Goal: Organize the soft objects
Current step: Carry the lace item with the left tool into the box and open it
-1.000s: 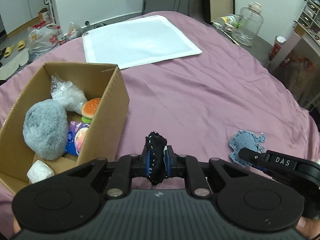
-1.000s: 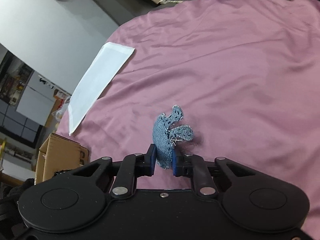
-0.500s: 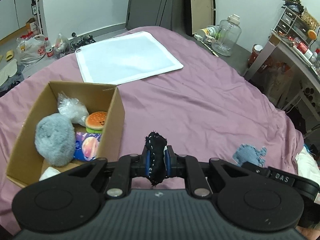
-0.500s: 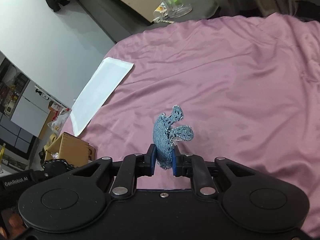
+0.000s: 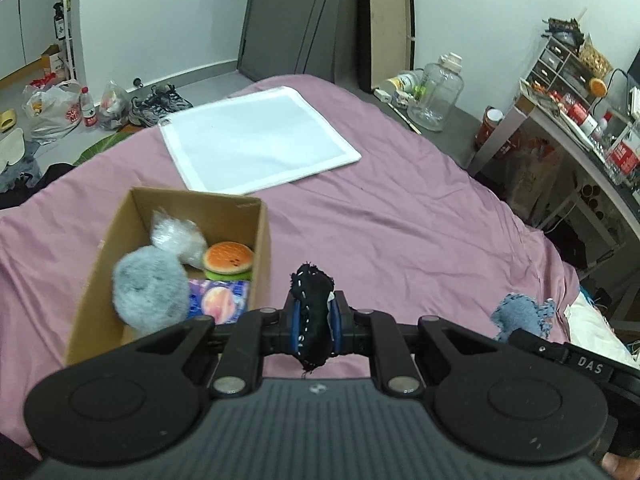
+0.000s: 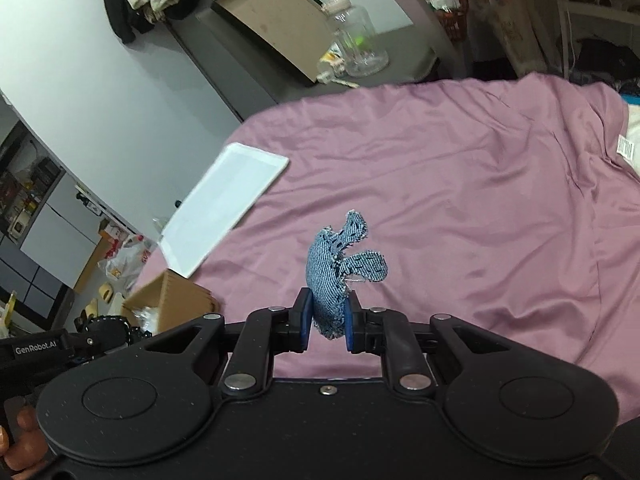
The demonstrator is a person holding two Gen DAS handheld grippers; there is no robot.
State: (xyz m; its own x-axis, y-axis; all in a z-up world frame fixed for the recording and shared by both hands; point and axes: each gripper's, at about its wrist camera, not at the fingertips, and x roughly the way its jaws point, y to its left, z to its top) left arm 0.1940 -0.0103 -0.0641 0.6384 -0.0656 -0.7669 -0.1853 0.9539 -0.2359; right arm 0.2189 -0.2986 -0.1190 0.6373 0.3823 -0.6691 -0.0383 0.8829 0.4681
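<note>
My left gripper (image 5: pixel 313 320) is shut on a black stitched fabric toy (image 5: pixel 312 304), held in the air over the pink bedsheet just right of a cardboard box (image 5: pixel 262 240). In the box lie a grey fluffy ball (image 5: pixel 150 288), a burger plush (image 5: pixel 228 259), a clear plastic bag (image 5: pixel 176 236) and a purple packet (image 5: pixel 218 298). My right gripper (image 6: pixel 326 320) is shut on a blue denim toy (image 6: pixel 332 268), lifted above the sheet. In the left wrist view that denim toy (image 5: pixel 520 314) shows at the right. The box corner (image 6: pixel 176 296) shows at the right wrist view's lower left.
A white cloth (image 5: pixel 256 142) lies flat at the far side of the bed (image 5: pixel 400 216). Beyond the bed stand a clear jug (image 5: pixel 438 94), a cluttered desk (image 5: pixel 580 120) at the right and bags and shoes (image 5: pixel 60 110) on the floor at the left.
Both grippers have risen with their toys still held. The bed and the box now look smaller and farther below, and the denim toy hangs clear of the sheet.
</note>
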